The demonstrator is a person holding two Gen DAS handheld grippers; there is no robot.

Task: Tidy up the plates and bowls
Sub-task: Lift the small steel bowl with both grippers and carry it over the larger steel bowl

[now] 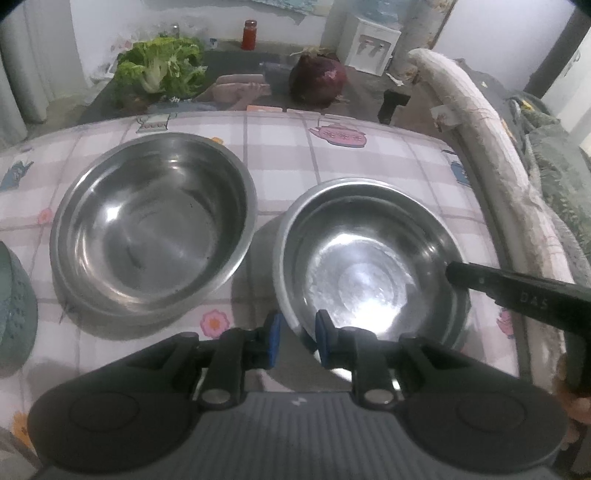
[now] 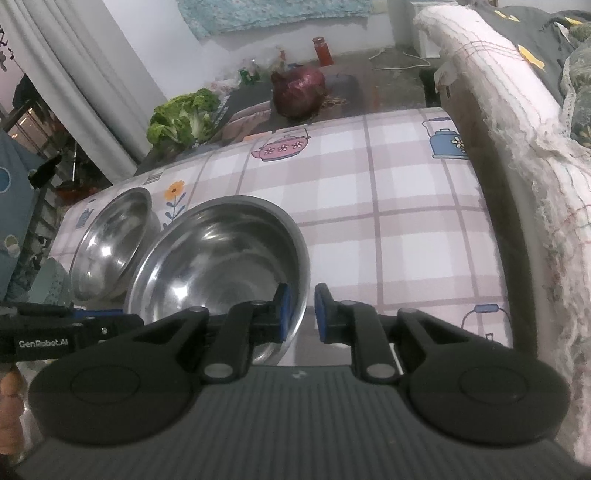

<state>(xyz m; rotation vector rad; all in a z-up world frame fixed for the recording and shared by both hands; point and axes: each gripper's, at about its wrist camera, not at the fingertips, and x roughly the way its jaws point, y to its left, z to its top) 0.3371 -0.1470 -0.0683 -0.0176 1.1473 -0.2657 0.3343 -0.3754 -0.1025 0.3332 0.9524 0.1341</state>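
Two steel bowls sit on a checked tablecloth (image 1: 280,147). The larger bowl (image 1: 155,225) is at the left; it shows small in the right wrist view (image 2: 110,240). The smaller bowl (image 1: 369,266) is at the right and looks lifted, casting a shadow; it also shows in the right wrist view (image 2: 221,266). My left gripper (image 1: 295,339) straddles its near rim with a narrow gap between the blue pads. My right gripper (image 2: 302,310) straddles the bowl's right rim the same way; one of its fingers (image 1: 480,280) reaches in from the right.
A green textured dish (image 1: 14,310) lies at the table's left edge. Beyond the far edge are lettuce (image 1: 162,70), a purple cabbage (image 1: 317,79) and a red jar (image 1: 249,35). A padded bed edge (image 1: 480,147) runs along the right.
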